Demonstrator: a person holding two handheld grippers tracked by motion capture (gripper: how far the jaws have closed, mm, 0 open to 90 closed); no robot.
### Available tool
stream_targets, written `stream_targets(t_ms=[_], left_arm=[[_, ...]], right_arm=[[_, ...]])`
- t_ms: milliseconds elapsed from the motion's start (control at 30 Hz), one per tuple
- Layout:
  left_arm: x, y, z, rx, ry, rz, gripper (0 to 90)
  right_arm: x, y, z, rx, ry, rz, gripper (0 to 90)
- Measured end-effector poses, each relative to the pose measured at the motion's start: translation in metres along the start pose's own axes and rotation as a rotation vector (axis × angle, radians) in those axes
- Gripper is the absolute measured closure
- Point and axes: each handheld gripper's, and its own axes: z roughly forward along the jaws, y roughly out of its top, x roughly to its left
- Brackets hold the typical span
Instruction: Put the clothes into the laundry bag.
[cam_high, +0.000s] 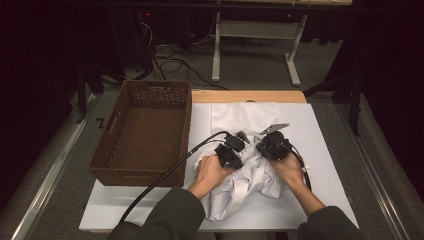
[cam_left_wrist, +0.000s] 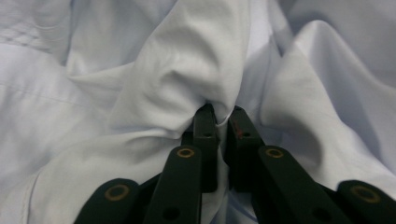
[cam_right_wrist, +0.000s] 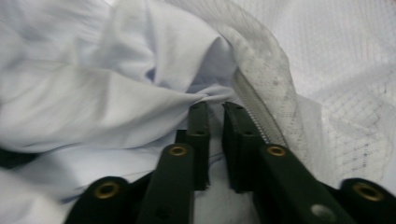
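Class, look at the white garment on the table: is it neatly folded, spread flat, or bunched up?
Bunched up. The white garment lies in a crumpled heap with deep creases, gathered between the left gripper and the right gripper.

I work at a white table top (cam_high: 325, 165) with a wooden edge (cam_high: 250, 96) at the far side. Behind it I see grey carpet floor (cam_high: 250, 70), black cables (cam_high: 170, 62) lying there, and the white legs of another desk (cam_high: 255, 37). The room around is dark.

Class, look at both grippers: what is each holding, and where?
Both pinch the crumpled white garment: left gripper a raised fold, right gripper fabric beside its zipper.
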Motion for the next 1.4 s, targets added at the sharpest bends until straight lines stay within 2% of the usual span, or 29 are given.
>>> stream_targets(t_ms=[133,267,367,500,600,633,667,733,800,867,933,1033,1200,1267,1400], left_arm=[[0.003,-0.004,-0.01,-0.025,0.04,0.0,75.5],[0.002,-0.006,-0.023,-0.042,0.087,0.007,66.1],[0.004,-0.008,-0.034,-0.052,0.119,0.004,60.7],[0.007,-0.011,-0.047,-0.061,0.16,-0.001,56.5],[0.011,-0.011,-0.053,-0.071,0.181,-0.013,54.5],[0.013,-0.01,-0.053,-0.072,0.18,-0.016,53.8],[0.014,-0.01,-0.053,-0.069,0.185,-0.016,53.2],[0.017,-0.009,-0.052,-0.071,0.184,-0.023,52.4],[0.02,-0.007,-0.052,-0.072,0.19,-0.03,51.5],[0.024,-0.004,-0.052,-0.082,0.19,-0.04,51.4],[0.029,-0.002,-0.052,-0.097,0.198,-0.058,51.1],[0.037,0.001,-0.05,-0.114,0.221,-0.086,51.0],[0.051,0.008,-0.042,-0.091,0.254,-0.11,49.4],[0.056,0.012,-0.035,-0.076,0.261,-0.133,48.2],[0.064,0.017,-0.017,-0.042,0.264,-0.153,47.6]], right_arm=[[0.011,0.003,-0.02,-0.087,0.064,0.015,66.5],[0.028,0.012,-0.027,-0.105,0.082,-0.012,55.9],[0.036,0.021,-0.024,-0.107,0.082,0.003,48.5],[0.04,0.029,-0.009,-0.067,0.08,0.04,41.2],[0.042,0.028,0.008,0.007,0.057,0.042,39.7],[0.042,0.027,0.013,0.029,0.051,0.05,41.1],[0.041,0.026,0.018,0.051,0.043,0.045,46.6],[0.042,0.022,0.024,0.098,0.018,-0.01,62.7],[0.045,0.017,0.025,0.127,0.017,-0.056,79.1],[0.044,0.012,0.021,0.125,0.02,-0.101,86.9],[0.04,0.006,0.015,0.12,0.041,-0.1,88.4],[0.03,-0.002,0.005,0.115,0.056,-0.126,88.8],[0.019,-0.013,-0.005,0.102,0.08,-0.161,88.8],[0.02,-0.015,-0.004,0.111,0.081,-0.176,88.8],[0.023,-0.015,-0.001,0.12,0.083,-0.185,88.8]])
